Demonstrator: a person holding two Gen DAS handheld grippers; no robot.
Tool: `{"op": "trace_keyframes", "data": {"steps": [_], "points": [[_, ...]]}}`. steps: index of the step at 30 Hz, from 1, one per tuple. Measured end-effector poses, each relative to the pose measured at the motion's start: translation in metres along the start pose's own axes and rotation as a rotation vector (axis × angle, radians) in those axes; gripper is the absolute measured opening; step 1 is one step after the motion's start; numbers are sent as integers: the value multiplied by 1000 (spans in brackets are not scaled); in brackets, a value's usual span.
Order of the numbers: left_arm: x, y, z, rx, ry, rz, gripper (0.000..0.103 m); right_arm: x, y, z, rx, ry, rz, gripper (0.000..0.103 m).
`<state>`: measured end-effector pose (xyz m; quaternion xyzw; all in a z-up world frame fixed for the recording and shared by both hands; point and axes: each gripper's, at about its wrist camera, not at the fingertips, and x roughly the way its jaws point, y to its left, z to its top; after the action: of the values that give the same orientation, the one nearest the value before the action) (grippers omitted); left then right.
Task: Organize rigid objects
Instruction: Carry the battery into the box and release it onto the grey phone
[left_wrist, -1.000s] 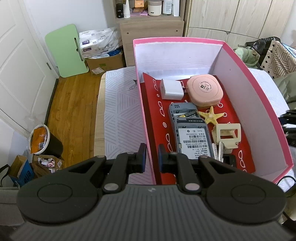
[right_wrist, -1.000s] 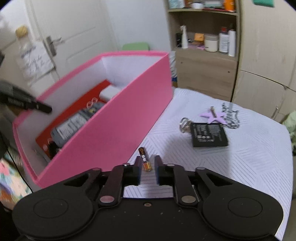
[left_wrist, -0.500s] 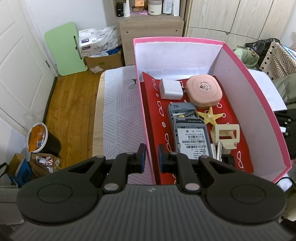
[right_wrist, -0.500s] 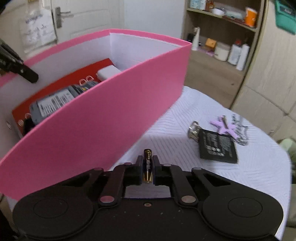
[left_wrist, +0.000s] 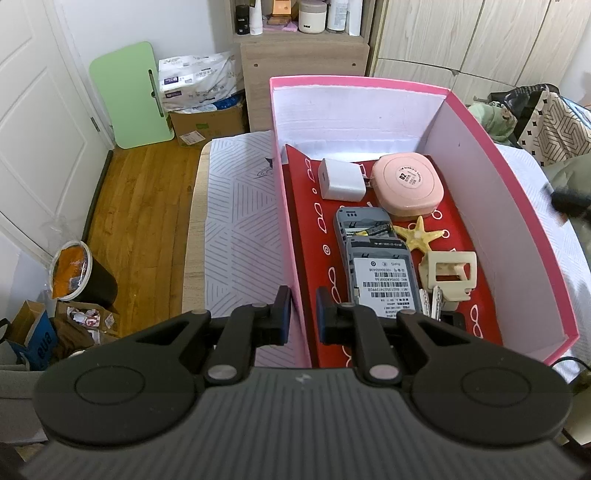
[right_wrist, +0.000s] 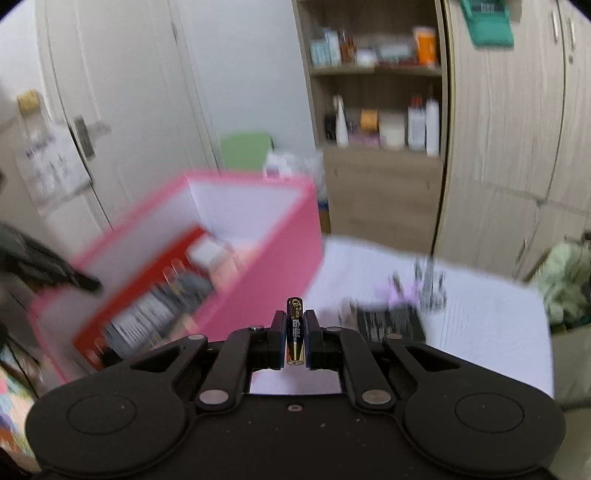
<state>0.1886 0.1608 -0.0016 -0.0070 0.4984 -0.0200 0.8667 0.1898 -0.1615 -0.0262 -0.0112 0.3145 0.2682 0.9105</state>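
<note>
My left gripper (left_wrist: 303, 312) is shut on the left wall of the pink box (left_wrist: 282, 206), one finger on each side of it. The box holds a white charger (left_wrist: 340, 180), a pink round case (left_wrist: 406, 183), two grey phones (left_wrist: 380, 273), a starfish (left_wrist: 419, 233), a cream clip (left_wrist: 448, 271) and keys. My right gripper (right_wrist: 296, 334) is shut on a black and gold battery (right_wrist: 295, 332), held in the air right of the box (right_wrist: 258, 266). A black phone battery (right_wrist: 388, 323) and a purple keyring (right_wrist: 391, 291) lie on the white cloth, blurred.
The box stands on a white patterned cloth (left_wrist: 240, 221) over a table. A wooden shelf unit (left_wrist: 303, 62) and wardrobe doors (left_wrist: 461, 37) stand behind. A green board (left_wrist: 129, 96), cardboard boxes and a bin (left_wrist: 75, 273) are on the wooden floor at left.
My right gripper closed on the battery, lifted it off the cloth and is swinging up and left toward the box; the view is blurred. My left gripper stays clamped on the box wall.
</note>
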Motion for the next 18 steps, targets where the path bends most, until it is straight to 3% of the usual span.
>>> {"op": "trace_keyframes", "data": {"steps": [3, 7, 11, 18], "points": [[0, 0, 0, -6, 0, -4, 13, -19, 16, 22, -26, -58, 80, 10], [0, 0, 0, -6, -1, -11, 13, -18, 44, 43, -67, -37, 222, 10], [0, 2, 0, -8, -5, -19, 13, 15, 79, 56, -105, 83, 346, 10], [0, 2, -1, -16, -12, -31, 14, 86, 113, 66, -228, 309, 378, 10]]}}
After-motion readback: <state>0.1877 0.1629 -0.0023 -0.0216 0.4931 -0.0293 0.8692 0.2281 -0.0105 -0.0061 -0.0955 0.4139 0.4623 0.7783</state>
